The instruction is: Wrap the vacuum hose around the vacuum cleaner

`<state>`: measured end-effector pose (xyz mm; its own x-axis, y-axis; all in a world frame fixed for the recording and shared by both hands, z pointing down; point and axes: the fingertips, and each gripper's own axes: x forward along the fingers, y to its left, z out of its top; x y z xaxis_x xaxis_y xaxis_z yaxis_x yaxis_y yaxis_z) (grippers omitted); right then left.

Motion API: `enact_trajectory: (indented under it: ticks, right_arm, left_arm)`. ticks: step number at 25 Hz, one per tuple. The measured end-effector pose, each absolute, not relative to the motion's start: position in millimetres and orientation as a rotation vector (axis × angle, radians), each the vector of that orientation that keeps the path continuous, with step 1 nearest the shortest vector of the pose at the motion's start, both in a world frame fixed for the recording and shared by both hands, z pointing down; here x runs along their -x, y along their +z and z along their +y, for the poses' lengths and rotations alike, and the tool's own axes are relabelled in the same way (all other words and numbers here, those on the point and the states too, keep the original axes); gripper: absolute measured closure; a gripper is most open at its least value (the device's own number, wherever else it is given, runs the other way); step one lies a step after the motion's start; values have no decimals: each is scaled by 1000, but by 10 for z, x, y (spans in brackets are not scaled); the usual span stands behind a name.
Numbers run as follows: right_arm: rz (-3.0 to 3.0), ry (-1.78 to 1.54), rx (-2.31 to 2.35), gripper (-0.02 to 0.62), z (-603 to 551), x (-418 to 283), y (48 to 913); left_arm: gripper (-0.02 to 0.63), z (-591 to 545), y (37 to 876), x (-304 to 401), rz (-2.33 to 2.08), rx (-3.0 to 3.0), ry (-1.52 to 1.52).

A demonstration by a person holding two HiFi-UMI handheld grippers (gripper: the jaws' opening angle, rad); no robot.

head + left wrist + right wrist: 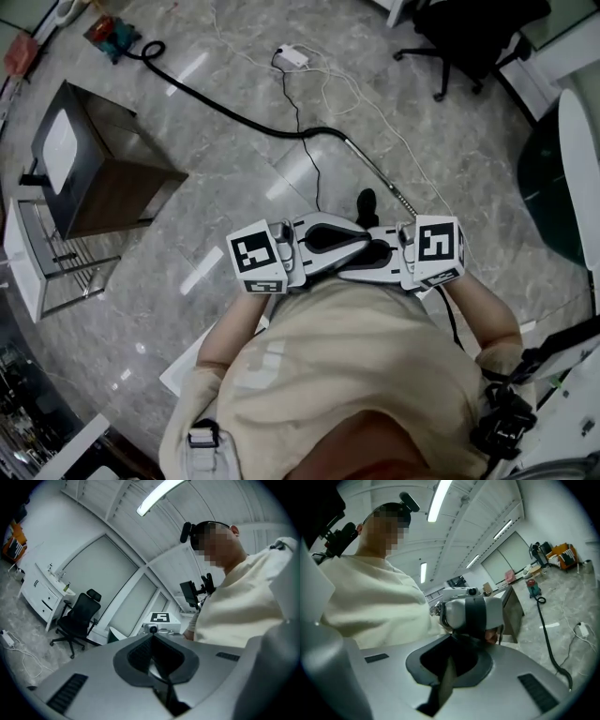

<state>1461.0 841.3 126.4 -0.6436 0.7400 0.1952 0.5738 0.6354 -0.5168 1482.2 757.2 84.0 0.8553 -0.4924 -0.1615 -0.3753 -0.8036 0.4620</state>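
The vacuum cleaner (114, 37), teal and red, stands far off at the top left of the floor. Its black hose (234, 114) snakes across the tiles and ends in a metal wand (380, 178) close to my feet. Both grippers are held level in front of my chest, pointing at each other, away from the hose. The left gripper (366, 236) is shut and empty. The right gripper (343, 273) is shut and empty too. In the right gripper view, the vacuum cleaner (533, 588) and hose (547, 639) lie beyond the shut right gripper (452, 638). The left gripper (152, 635) faces the room's far wall.
A dark side cabinet (94, 169) and a wire rack (47, 267) stand at the left. A white power strip (292, 56) with thin cables lies near the hose. A black office chair (469, 37) is at the top right. White desks line the right edge.
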Motion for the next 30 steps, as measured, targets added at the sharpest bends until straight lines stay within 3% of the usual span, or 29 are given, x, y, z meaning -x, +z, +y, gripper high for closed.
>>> enact_trajectory:
  ticks: [12,19,24,30]
  right_arm:
    - [-2334,231,1468,592,7193,-14798,1197]
    - [-2290,785,1601,592,6410,-14816,1144]
    - [-2342,911,1580,592,5972,-14767,1151]
    - [-2600,1164,1154,592,5061,-14639,1299]
  left_arm:
    - [601,6223,781,-15009,-692,-2604,-183]
    - [601,5457,1054,-15071,-874,-2520,73]
    - [601,4959,1145,-14761,-1124,-2446,39]
    - [601,4578,1415,-14212,-1339,-2357,250]
